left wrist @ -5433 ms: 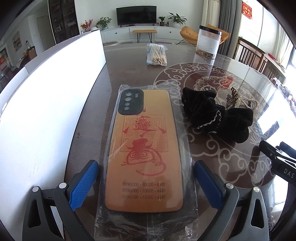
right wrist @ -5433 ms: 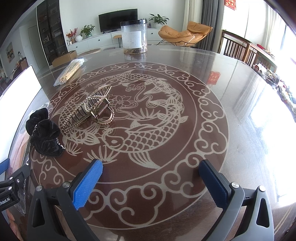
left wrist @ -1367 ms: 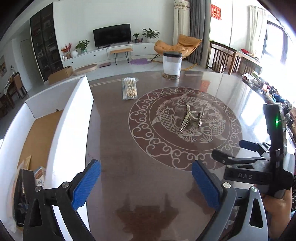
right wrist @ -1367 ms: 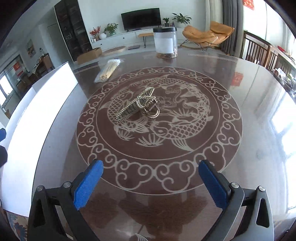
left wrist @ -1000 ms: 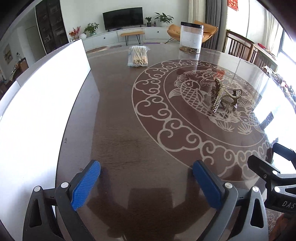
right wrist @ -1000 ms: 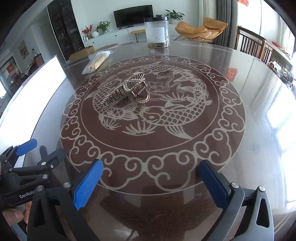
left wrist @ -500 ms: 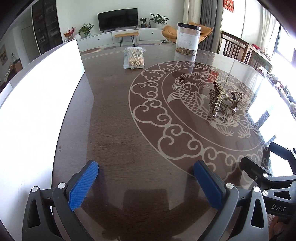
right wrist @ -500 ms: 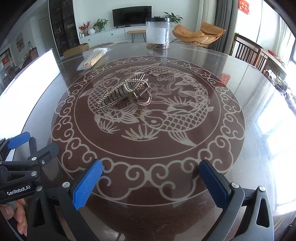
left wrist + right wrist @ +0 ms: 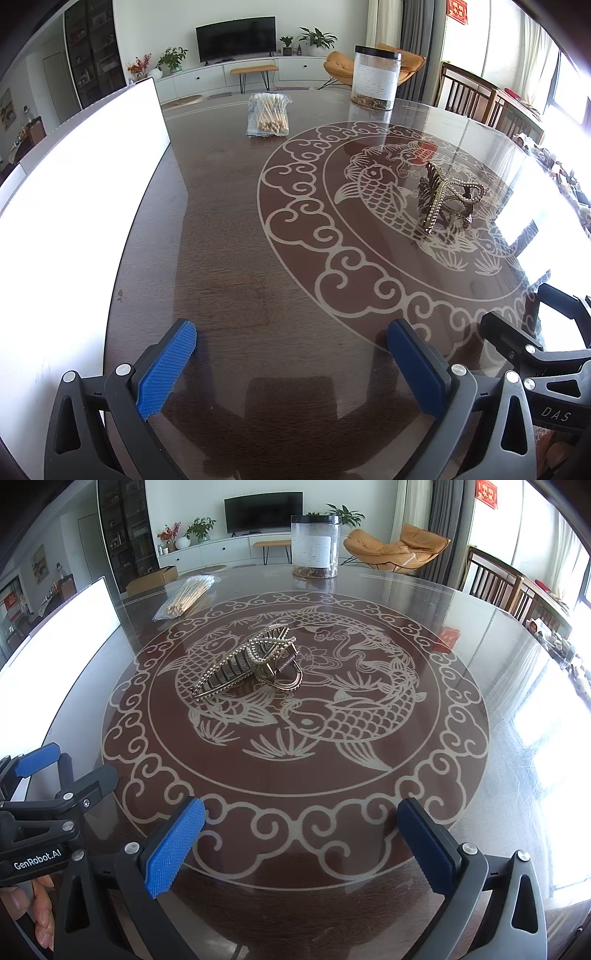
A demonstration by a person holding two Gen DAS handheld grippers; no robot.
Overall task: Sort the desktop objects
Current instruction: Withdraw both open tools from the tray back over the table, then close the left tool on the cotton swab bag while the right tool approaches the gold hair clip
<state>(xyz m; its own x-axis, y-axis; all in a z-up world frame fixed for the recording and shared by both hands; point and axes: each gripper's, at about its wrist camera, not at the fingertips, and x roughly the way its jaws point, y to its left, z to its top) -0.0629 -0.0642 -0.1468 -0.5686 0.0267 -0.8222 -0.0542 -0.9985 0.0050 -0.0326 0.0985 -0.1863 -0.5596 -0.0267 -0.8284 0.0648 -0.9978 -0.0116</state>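
Both grippers, left (image 9: 291, 363) and right (image 9: 301, 840), are spread wide and empty; approach the hair claw (image 9: 248, 662) lying mid-table on the fish inlay, gripping across its narrow spine.

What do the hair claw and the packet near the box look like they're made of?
Gold-toned toothed hair claw: probably metal, shiny, with a coil spring and pearl-like beading. Clear crinkly packet: thin glossy plastic film holding pale, wood-like sticks with white tips, likely cotton swabs.
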